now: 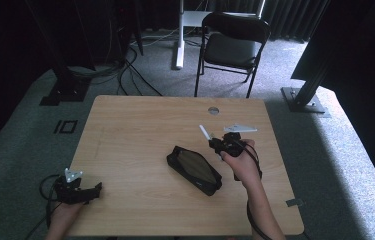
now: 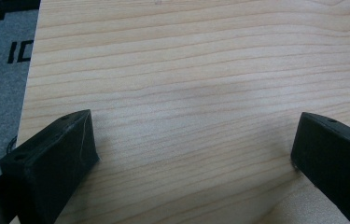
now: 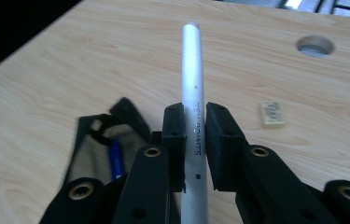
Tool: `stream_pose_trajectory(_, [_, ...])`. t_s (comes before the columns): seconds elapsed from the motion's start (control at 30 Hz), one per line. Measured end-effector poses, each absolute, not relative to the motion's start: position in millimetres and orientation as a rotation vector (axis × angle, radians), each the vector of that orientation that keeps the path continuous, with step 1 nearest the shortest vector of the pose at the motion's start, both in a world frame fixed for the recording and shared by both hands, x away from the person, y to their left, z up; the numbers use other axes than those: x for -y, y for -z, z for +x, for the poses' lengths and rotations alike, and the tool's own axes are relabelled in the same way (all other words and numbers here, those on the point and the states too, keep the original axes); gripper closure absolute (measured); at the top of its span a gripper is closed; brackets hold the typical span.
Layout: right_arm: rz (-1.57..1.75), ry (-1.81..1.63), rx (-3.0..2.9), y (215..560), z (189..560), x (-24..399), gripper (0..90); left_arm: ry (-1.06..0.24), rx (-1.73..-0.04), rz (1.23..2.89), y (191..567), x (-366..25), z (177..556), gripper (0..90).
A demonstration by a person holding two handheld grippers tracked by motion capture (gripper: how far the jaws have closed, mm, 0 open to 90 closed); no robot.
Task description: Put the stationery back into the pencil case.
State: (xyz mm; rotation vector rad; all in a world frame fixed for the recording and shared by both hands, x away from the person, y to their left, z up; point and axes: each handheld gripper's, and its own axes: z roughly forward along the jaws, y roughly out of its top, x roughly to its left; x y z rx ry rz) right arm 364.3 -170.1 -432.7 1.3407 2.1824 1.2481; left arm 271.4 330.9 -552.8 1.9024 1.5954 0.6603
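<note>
A black pencil case [image 1: 195, 170] lies open in the middle of the wooden table [image 1: 135, 130], with a blue pen [image 3: 115, 160] inside it. My right gripper [image 1: 214, 143] hovers just right of the case, shut on a white pen [image 3: 194, 107] that sticks out past the jaws, up and to the left in the high view. The same white pen [image 1: 204, 132] shows as a short pale stick in the high view. My left gripper [image 1: 95, 190] rests at the table's front left corner, open, with bare wood between its fingers [image 2: 53, 163].
A small pale eraser [image 3: 272, 113] lies on the table right of the held pen. A round cable hole [image 1: 213, 110] sits near the far edge. A black folding chair [image 1: 232, 45] stands beyond the table, with cables on the grey carpet.
</note>
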Motion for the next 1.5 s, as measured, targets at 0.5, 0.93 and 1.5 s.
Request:
stream_pose_trajectory(0.5, [1.188,-1.294,-2.318,427.6,351.1,151.4,78.6,-0.660,-1.595,1.902,552.9,-330.9,271.4,0.4])
stream_pose_trajectory(0.93, [1.111,-1.266,-2.428,433.7,346.2,140.8,78.7,-0.660,-1.595,1.902,552.9,-330.9,271.4,0.3])
stream_pose_trajectory(1.5, [1.052,-1.198,-2.531,448.8,347.8,129.3,78.7,-0.660,-1.595,1.902,552.8,-330.9,271.4,0.4])
